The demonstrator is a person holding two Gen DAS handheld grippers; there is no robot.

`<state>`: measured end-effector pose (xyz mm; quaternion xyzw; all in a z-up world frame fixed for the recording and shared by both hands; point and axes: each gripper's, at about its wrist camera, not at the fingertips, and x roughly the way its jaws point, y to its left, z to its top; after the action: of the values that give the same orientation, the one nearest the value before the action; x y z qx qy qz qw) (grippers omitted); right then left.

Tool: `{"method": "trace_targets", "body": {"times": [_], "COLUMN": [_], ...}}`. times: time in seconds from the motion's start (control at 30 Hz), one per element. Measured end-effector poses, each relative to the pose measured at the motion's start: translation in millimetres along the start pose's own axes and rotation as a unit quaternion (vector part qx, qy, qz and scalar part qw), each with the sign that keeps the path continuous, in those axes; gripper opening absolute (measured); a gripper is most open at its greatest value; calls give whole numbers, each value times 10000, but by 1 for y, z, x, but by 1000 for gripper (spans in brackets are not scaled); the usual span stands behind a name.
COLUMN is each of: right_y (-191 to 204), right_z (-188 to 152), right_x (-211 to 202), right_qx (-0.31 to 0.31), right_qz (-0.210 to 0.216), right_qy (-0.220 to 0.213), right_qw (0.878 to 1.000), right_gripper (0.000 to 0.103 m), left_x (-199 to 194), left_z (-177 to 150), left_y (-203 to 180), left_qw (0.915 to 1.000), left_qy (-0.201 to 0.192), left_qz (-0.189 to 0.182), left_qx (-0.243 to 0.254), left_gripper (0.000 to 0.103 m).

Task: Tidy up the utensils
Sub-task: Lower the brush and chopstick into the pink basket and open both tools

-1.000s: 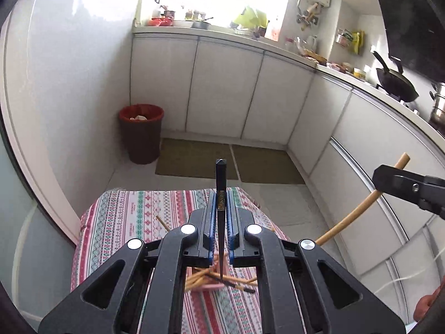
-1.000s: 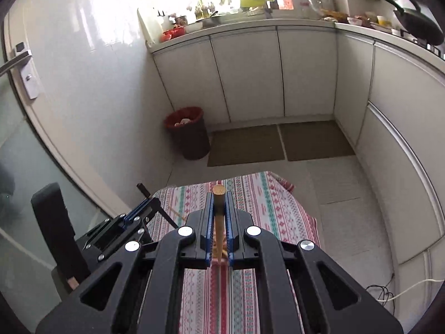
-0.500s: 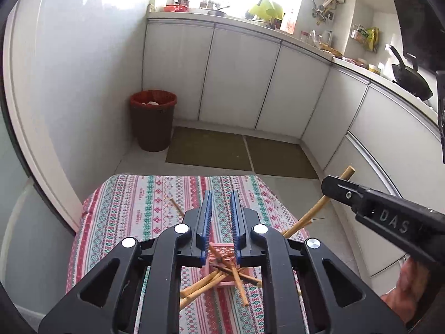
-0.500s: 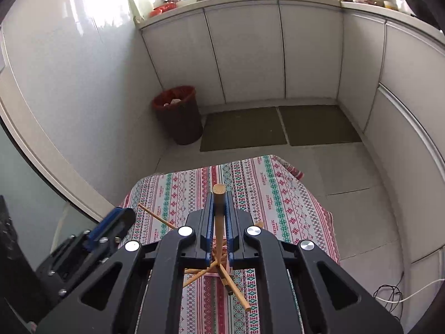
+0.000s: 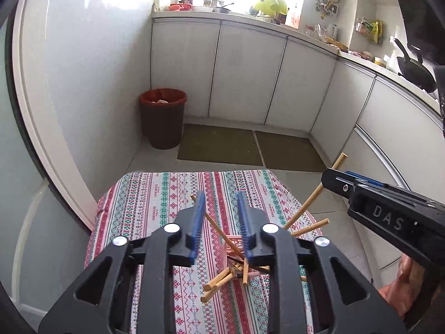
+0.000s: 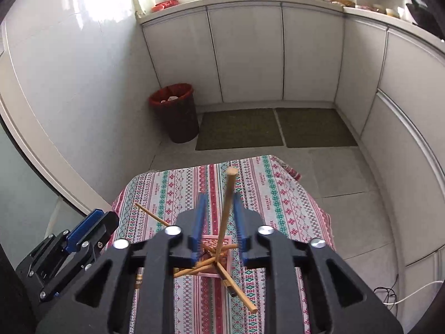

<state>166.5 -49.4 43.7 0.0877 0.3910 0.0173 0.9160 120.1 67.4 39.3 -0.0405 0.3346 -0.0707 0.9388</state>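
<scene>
Both grippers hang spread over the small pink slotted basket (image 6: pixel 215 253): left gripper (image 5: pixel 219 222) empty, right gripper (image 6: pixel 219 222) loose around a wooden chopstick (image 6: pixel 226 203) leaning toward twelve o'clock, apparently for dropping in.

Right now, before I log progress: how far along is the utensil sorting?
Done: several wooden chopsticks sit splayed in the small pink lattice basket on the striped patterned tablecloth. In hand: nothing clamped; one light wooden chopstick stands between the right gripper's open jaws, lower end in the basket. The left gripper is open too. Left: overhanging sticks probably need straightening.
</scene>
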Motion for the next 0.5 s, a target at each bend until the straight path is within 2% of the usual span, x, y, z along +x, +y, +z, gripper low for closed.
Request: {"method": "trace_targets", "body": {"times": [0.07,0.17,0.27,0.37,0.47,0.5], "right_y": [-3,-10,-15,-19,-25,-29], "right_z": [-1,-3,-4,-7,-8,-9], "right_x": [-13,-35,-54,-75,-88,-93], "right_qx": [80,199,240,248,286,317], "right_qz": [-85,-210,-232,-332,-386,-395], "right_qy": [-207,-497,-590,-748,-779,-780], "right_qw": [9997,9983,9977,9963,9958,9957], "right_gripper": [56,73,77,82,82,82], "left_x": [-8,-22,-37,-47,-57,-60], "left_z": [-1,-2,-3,-6,-10,-11], "left_y": [-2,-2,-2,-3,-3,-3], "left_qw": [10000,9998,9995,9996,9994,9994], "left_qy": [-59,-167,-251,-244,-285,-296], "left_qz": [35,146,161,171,194,162], "left_qx": [10,5,-35,-6,-54,-64], "left_gripper": [35,46,54,57,67,67]}}
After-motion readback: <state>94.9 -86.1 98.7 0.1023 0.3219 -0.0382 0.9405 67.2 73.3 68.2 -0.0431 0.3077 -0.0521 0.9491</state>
